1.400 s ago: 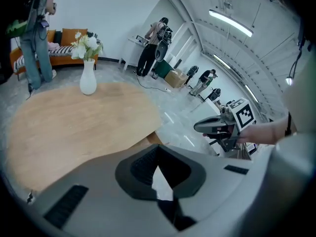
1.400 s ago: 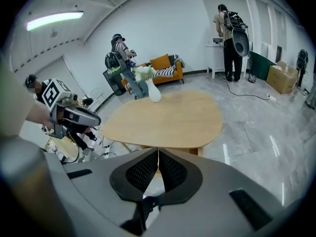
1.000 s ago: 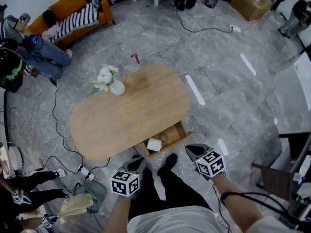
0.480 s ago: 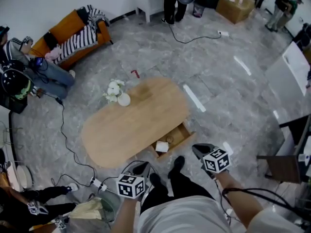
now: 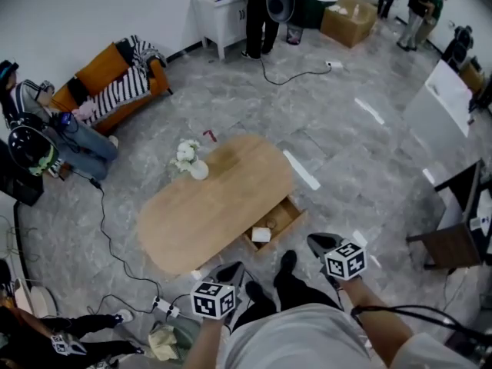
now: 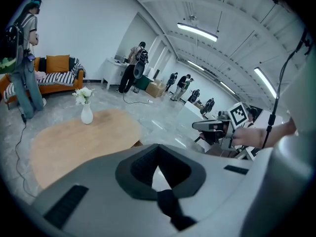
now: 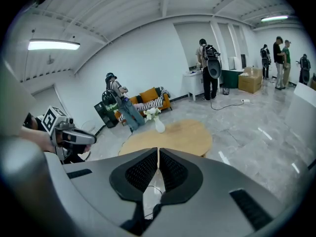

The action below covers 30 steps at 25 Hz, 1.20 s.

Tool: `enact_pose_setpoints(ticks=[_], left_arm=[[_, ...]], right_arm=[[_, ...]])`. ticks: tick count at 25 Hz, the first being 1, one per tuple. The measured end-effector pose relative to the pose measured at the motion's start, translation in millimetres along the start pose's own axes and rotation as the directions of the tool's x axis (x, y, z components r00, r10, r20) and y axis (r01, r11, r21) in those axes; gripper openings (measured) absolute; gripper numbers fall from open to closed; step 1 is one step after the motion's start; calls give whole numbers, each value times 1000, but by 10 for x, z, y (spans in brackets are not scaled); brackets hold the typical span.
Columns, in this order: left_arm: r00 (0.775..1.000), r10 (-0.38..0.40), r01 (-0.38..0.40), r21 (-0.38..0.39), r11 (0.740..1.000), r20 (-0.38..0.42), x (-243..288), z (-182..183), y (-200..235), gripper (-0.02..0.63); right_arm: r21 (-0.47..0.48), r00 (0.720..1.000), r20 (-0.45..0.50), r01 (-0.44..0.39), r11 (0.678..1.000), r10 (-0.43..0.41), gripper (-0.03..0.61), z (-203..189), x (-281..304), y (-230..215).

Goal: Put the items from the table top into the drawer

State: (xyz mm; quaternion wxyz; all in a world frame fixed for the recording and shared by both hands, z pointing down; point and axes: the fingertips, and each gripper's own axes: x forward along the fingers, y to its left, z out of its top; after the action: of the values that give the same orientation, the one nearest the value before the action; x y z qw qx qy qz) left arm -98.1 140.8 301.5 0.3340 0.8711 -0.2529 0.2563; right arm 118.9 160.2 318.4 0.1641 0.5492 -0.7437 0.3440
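One vase [image 5: 198,170] on oval table [image 5: 219,206]

A white flower vase [image 5: 198,169] stands at one end of the wooden table [image 5: 223,206].

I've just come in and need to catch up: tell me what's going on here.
A standing person holds a grey two-jaw gripper in each hand. The left gripper and the right gripper are both shut and empty, held clear of the oval light-wood table. The table's wooden drawer stands open, with a small white box and a small round item inside. Only a white vase of white flowers is on the table top.
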Motion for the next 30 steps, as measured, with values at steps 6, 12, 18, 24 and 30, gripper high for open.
enact_pose_setpoints(ticks=[6, 12, 18, 24, 30], left_arm=[[1000, -11, 11, 23, 1000, 23, -166, -26, -40, 2], [999, -19, 16, 56, 998, 48, -242, 56, -123, 2], [997, -10, 7, 29, 1000, 82, -252, 132, -222, 2], [996, 4, -7, 34, 999, 90, -206, 149, -362, 2], [995, 18, -22, 36, 999, 100, -213, 132, -429, 2]], right_arm=[[-39, 998, 35, 50, 998, -49, 38, -56, -164, 203], [-81, 997, 61, 51, 995, -46, 38, -38, -331, 319], [-83, 997, 72, 40, 996, -34, 38, 15, -459, 311], [-91, 996, 84, 17, 996, -9, 37, 32, -592, 306], [-79, 995, 101, 10, 997, -2, 37, 49, -695, 216]])
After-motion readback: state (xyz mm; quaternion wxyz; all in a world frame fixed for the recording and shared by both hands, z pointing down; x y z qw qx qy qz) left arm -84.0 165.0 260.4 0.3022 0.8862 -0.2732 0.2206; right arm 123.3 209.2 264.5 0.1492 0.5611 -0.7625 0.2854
